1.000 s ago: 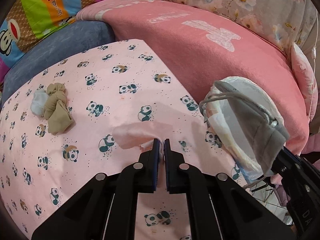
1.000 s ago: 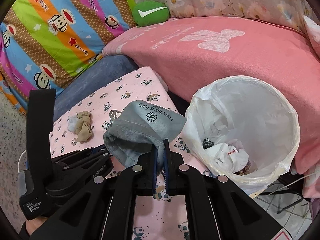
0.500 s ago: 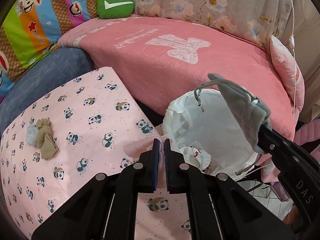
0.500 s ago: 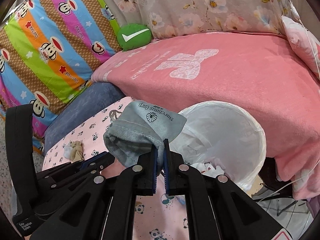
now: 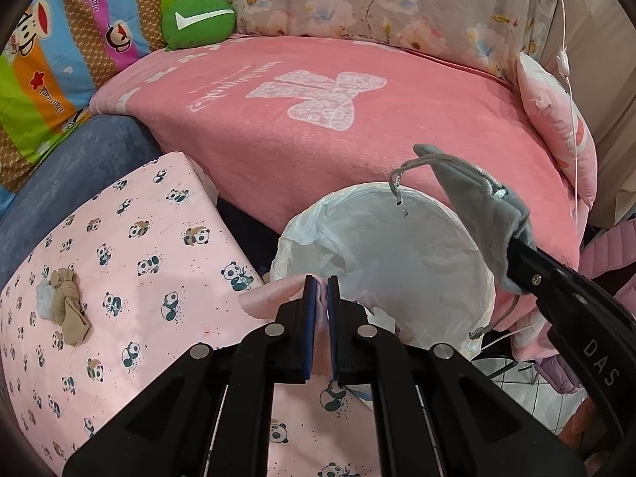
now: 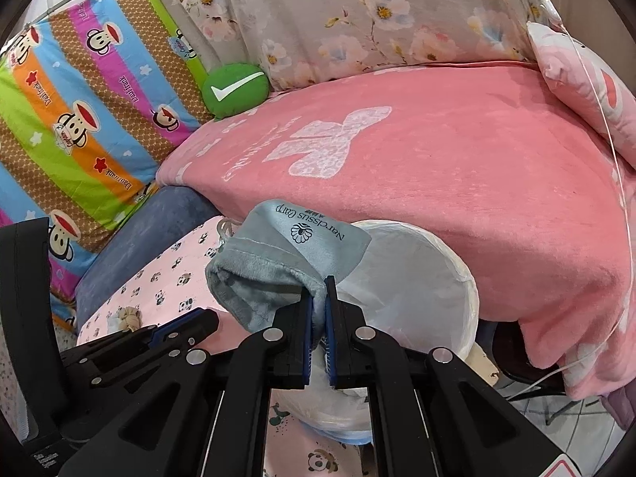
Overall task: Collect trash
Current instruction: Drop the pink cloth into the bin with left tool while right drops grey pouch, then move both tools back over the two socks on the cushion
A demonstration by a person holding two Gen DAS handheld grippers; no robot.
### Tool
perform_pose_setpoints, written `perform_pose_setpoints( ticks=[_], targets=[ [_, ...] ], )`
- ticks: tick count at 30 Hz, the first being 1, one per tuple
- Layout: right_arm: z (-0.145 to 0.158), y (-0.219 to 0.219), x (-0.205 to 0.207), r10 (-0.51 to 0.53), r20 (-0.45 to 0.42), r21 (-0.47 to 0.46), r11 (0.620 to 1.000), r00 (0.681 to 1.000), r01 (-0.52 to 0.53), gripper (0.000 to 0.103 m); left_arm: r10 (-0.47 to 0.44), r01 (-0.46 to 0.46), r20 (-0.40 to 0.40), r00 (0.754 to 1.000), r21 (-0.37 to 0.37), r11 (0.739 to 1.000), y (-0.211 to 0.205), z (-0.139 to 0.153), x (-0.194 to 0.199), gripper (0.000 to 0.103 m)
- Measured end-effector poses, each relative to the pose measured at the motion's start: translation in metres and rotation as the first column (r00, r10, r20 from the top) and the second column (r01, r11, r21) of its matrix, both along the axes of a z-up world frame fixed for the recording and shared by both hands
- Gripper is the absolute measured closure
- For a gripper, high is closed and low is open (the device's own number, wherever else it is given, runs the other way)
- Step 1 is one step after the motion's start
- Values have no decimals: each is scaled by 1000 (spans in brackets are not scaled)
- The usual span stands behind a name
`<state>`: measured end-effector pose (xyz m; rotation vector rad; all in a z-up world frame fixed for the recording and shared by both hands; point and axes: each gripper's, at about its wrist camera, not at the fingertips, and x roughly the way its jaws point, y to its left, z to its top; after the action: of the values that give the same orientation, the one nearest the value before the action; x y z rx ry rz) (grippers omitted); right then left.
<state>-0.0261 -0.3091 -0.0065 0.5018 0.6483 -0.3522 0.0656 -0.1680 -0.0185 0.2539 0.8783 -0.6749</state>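
A grey drawstring pouch, pinched in the right gripper, is hanging over the white-lined trash bin; the left gripper is clamping a pink scrap at the rim. Released early, the scrap risks landing on the panda-print sheet, and the pouch's dangling cords could be snagging the liner.

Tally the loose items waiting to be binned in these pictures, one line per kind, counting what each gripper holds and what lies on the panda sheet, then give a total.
Grey drawstring pouch, held by the right gripper: 1
Pink cloth piece, held by the left gripper: 1
Knotted tan stocking on the panda sheet: 1
Small whitish scrap beside the stocking: 1
Total: 4
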Motion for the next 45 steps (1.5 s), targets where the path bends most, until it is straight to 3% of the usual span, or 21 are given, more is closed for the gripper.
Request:
perform_pose_setpoints(
  ticks=[5, 10, 11, 12, 14, 16, 17, 30, 45],
  targets=[
    [-3, -10, 1, -12, -8, 9, 1000, 1000, 12, 95, -7, 7, 12, 1000, 10, 1000, -9, 0, -1, 97],
    [-5, -16, 2, -35, -5, 13, 999, 999, 35, 85, -1, 2, -4, 1000, 15, 1000, -12, -3, 2, 96],
    [-5, -15, 1, -39, -2, 16, 999, 999, 39, 84, 2, -2, -6, 1000, 16, 1000, -11, -4, 3, 92],
    [-5, -16, 1, -42, 1, 19, 999, 999, 42, 80, 7, -7, -5, 1000, 18, 1000, -11, -4, 3, 87],
    [-5, -18, 1, -48, 5, 14, 999, 999, 48, 75, 23, -23, 6, 1000, 15, 1000, -8, -3, 3, 51],
    [-4, -17, 0, -49, 8, 8, 999, 999, 49, 70, 44, -44, 45, 998, 4, 999, -4, 2, 1, 33],
    [-3, -17, 0, -50, 11, 6, 999, 999, 50, 70, 49, -49, 61, 997, 0, 999, -2, 4, 1, 30],
    [9, -2, -2, -28, 27, -7, 1000, 999, 28, 63, 104, -102, 54, 993, -31, 994, 27, 14, 7, 30],
    [20, 67, 16, 103, 5, -49, 994, 995, -103, 61, 217, -214, 36, 976, -60, 975, 92, 16, 20, 30]
  ],
)
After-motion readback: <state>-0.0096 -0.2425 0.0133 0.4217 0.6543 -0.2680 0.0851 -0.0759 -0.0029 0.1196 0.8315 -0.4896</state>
